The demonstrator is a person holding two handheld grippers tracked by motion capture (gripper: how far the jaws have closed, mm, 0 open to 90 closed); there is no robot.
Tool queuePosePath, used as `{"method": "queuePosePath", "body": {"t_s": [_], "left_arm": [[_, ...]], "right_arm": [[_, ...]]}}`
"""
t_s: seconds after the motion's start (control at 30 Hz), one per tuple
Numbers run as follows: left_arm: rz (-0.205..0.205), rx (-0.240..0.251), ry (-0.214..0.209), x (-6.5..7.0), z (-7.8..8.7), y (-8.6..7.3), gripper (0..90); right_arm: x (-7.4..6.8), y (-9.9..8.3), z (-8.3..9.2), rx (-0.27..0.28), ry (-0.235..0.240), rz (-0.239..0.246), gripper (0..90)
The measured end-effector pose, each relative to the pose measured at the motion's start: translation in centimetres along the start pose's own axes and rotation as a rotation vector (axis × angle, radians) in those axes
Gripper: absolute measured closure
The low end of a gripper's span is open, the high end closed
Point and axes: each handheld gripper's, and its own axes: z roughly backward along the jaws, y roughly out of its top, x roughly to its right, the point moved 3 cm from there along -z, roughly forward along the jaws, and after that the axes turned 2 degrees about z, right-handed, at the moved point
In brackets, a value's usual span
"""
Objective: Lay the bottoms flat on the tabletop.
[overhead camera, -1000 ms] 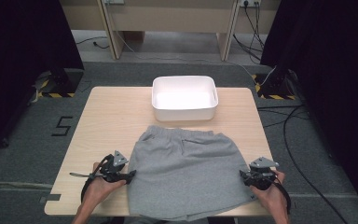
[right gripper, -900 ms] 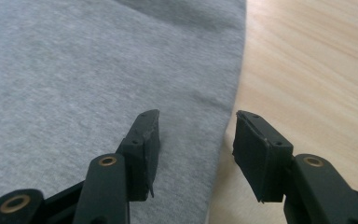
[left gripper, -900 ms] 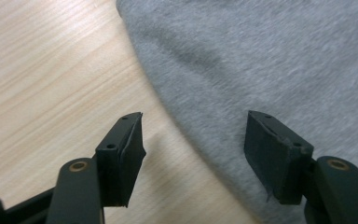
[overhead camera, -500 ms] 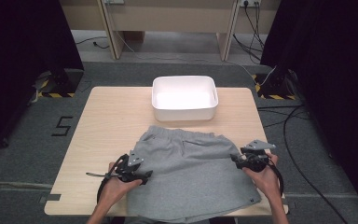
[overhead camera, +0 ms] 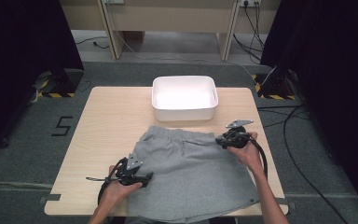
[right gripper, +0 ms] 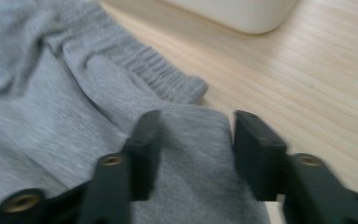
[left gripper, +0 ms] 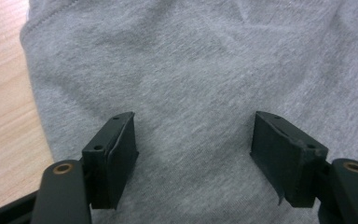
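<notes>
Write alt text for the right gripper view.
The right gripper, jaws apart, straddles a folded edge of grey shorts near their ribbed waistband; the picture is blurred. The shorts lie on a light wooden table, with a white tub at the top.

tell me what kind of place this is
Probably a lab or recording studio rather than a home: black curtains hang on both sides, cables trail across grey carpet, and striped tape marks the floor around a lone wooden table.

Grey cotton shorts [overhead camera: 196, 172]: lower hem cut off by the high view's bottom edge.
White plastic bin [right gripper: 242, 11]: cropped at top, blurred.
Right gripper [right gripper: 193, 135]: blurred; grip on cloth unclear.
</notes>
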Motion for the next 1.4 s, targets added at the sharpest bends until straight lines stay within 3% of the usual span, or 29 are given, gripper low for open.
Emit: {"method": "queuePosePath", "body": {"t_s": [0.03,0.1,0.23,0.3,0.37,0.5,0.63,0.7,0.8,0.87,0.93,1.0,1.07,1.13,1.27,1.4], "left_arm": [[0.001,0.006,-0.002,0.0,0.0,0.0,29.5],[0.002,0.011,-0.002,0.0,0.0,-0.1,29.6],[0.003,0.012,-0.001,0.0,0.0,-0.1,29.6],[0.004,0.013,0.0,0.0,0.0,-0.1,29.6],[0.005,0.012,0.001,0.0,0.0,-0.1,29.6],[0.006,0.012,0.002,0.0,0.0,-0.1,29.6],[0.005,0.013,0.0,0.0,0.0,-0.1,29.6],[0.005,0.013,0.0,0.0,0.0,-0.1,29.6],[0.004,0.021,0.0,0.0,0.0,-0.2,29.6],[0.005,0.022,0.0,0.0,0.0,-0.2,29.6],[0.005,0.021,-0.001,0.0,0.0,-0.2,29.6],[0.005,0.021,0.0,0.0,0.0,-0.2,29.6],[0.005,0.02,0.002,0.0,0.0,-0.2,29.6],[0.005,0.02,0.001,0.0,0.0,-0.2,29.7],[0.01,0.022,0.006,0.1,0.0,-0.3,29.8],[0.009,0.021,0.006,0.1,0.0,-0.2,29.7]], "right_arm": [[-0.1,0.1,-0.1,0.002,-0.014,0.026,69.6],[-0.4,0.3,0.5,0.056,-0.029,0.047,75.9],[-2.6,0.3,3.3,0.182,-0.007,0.065,79.6],[-3.9,-0.5,3.9,0.163,0.001,0.088,79.7],[-4.2,-1.4,4.0,0.151,-0.01,0.079,78.4],[-2.3,-1.1,3.7,0.166,-0.033,-0.014,66.0],[-1.0,0.4,2.6,0.143,-0.046,-0.03,54.9],[-0.3,1.1,1.5,0.118,-0.041,-0.048,57.6],[0.1,1.1,0.3,0.075,0.005,-0.032,73.5],[-0.3,0.7,0.1,0.052,0.017,-0.027,79.6],[-0.9,0.2,0.4,0.051,0.008,0.008,82.4],[-2.1,-0.6,1.0,0.075,-0.012,0.052,83.1],[-3.3,-1.3,1.5,0.097,-0.013,0.063,83.2],[-4.1,-2.3,1.3,0.076,-0.028,0.096,83.1],[-4.2,-3.7,-0.2,0.022,-0.022,0.065,81.7],[-4.1,-3.1,0.1,0.012,-0.005,0.034,69.8]]}}
